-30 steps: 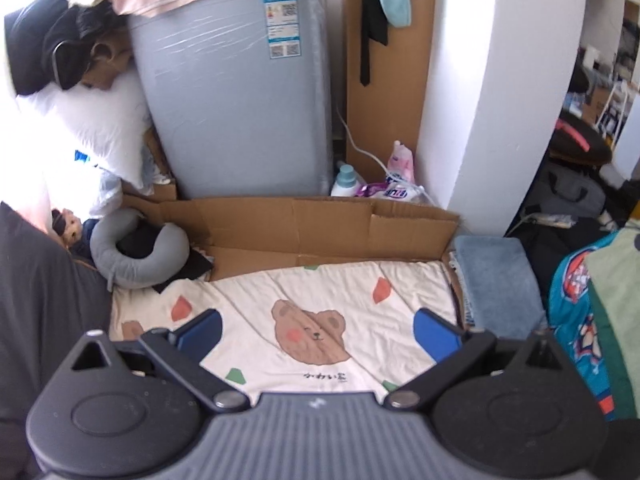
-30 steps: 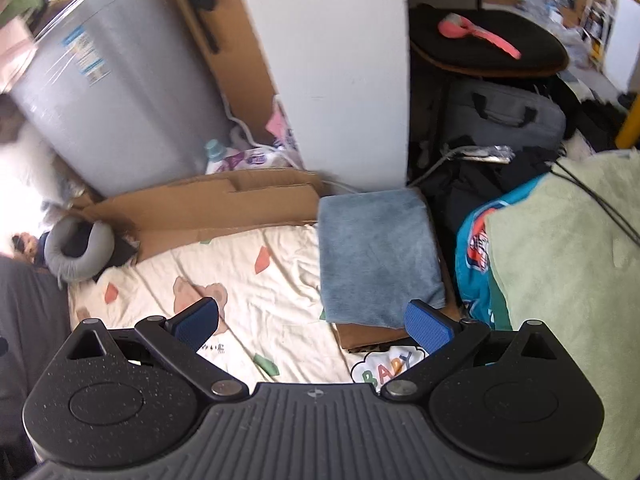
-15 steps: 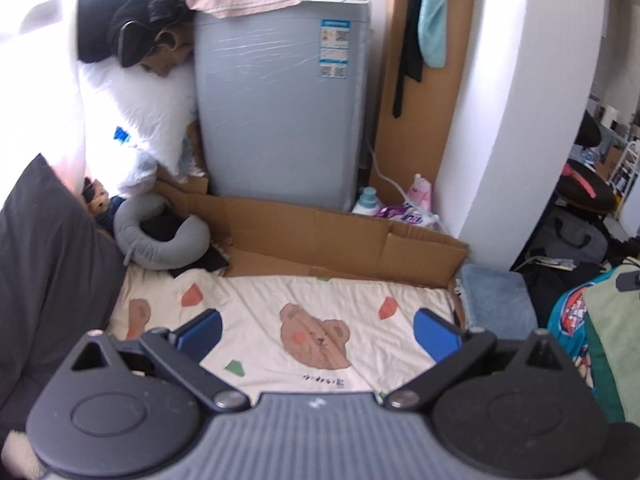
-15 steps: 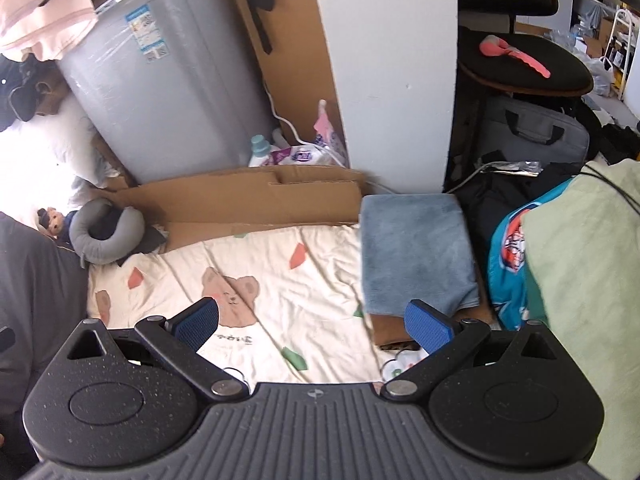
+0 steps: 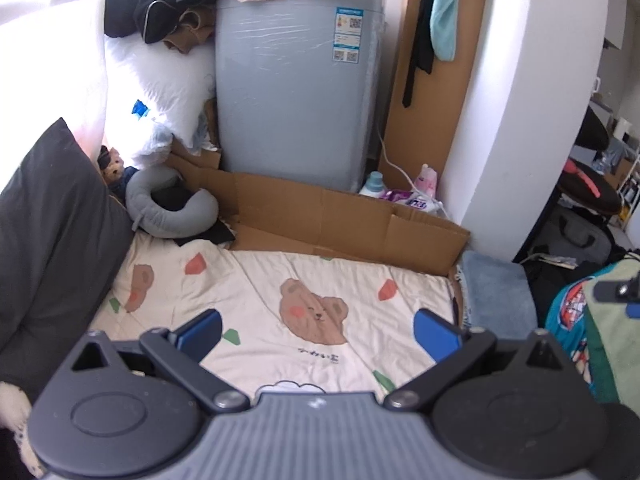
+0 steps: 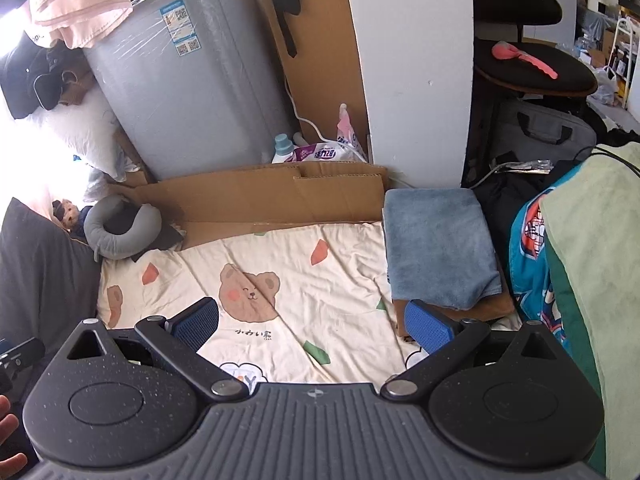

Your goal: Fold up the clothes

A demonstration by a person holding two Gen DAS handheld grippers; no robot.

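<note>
A cream sheet with bear prints (image 5: 280, 300) (image 6: 288, 280) covers the work surface. A folded blue-grey towel (image 6: 436, 244) lies at its right edge on cardboard; it also shows in the left wrist view (image 5: 496, 292). A light green cloth (image 6: 596, 248) over a teal printed garment (image 6: 528, 264) hangs at the far right, also in the left wrist view (image 5: 608, 332). My left gripper (image 5: 318, 334) is open and empty above the sheet. My right gripper (image 6: 312, 326) is open and empty above the sheet, its right finger beside the towel.
A grey washing machine (image 5: 296, 92) stands behind a cardboard wall (image 5: 332, 216). A grey neck pillow (image 5: 168, 212) and a dark cushion (image 5: 48, 232) lie at the left. A white pillar (image 6: 408, 64), bags and a black chair (image 6: 532, 68) are at the right.
Both grippers have pulled back and tilted up, so more of the washing machine and sheet shows. The right view has swung left. Both stay open and empty.
</note>
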